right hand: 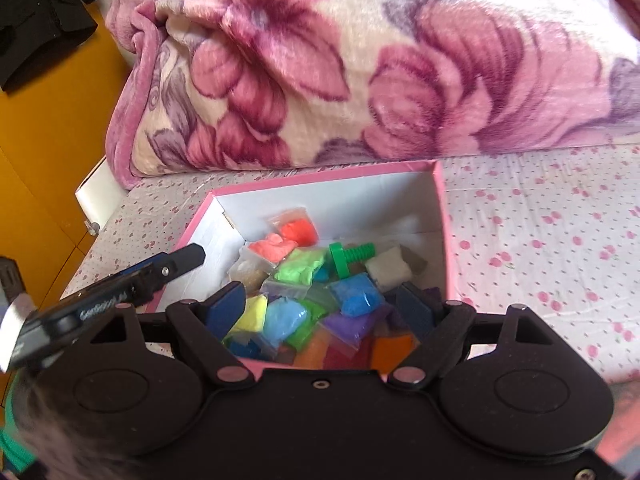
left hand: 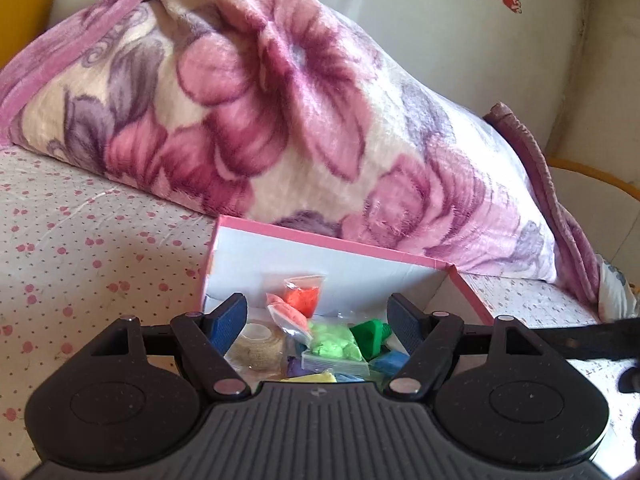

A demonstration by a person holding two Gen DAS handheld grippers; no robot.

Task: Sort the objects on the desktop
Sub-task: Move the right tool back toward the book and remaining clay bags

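Both grippers hang over the pink box point(right hand: 442, 216) on the bed, my right gripper point(right hand: 320, 308) with its jaws apart and empty, my left gripper point(left hand: 318, 316) likewise spread with nothing between the pads. Inside lie heaped clay bags point(right hand: 290, 312), a green plastic bolt point(right hand: 348, 260) and a tape roll point(left hand: 260, 346). I judge the next pick should go straight down on one bag, pinching its bulge, not the slippery film. Neighbouring bags crowd close, the left gripper's finger point(right hand: 180, 262) reaches over the box's left wall, and the floral blanket point(right hand: 360, 72) presses against the far wall.
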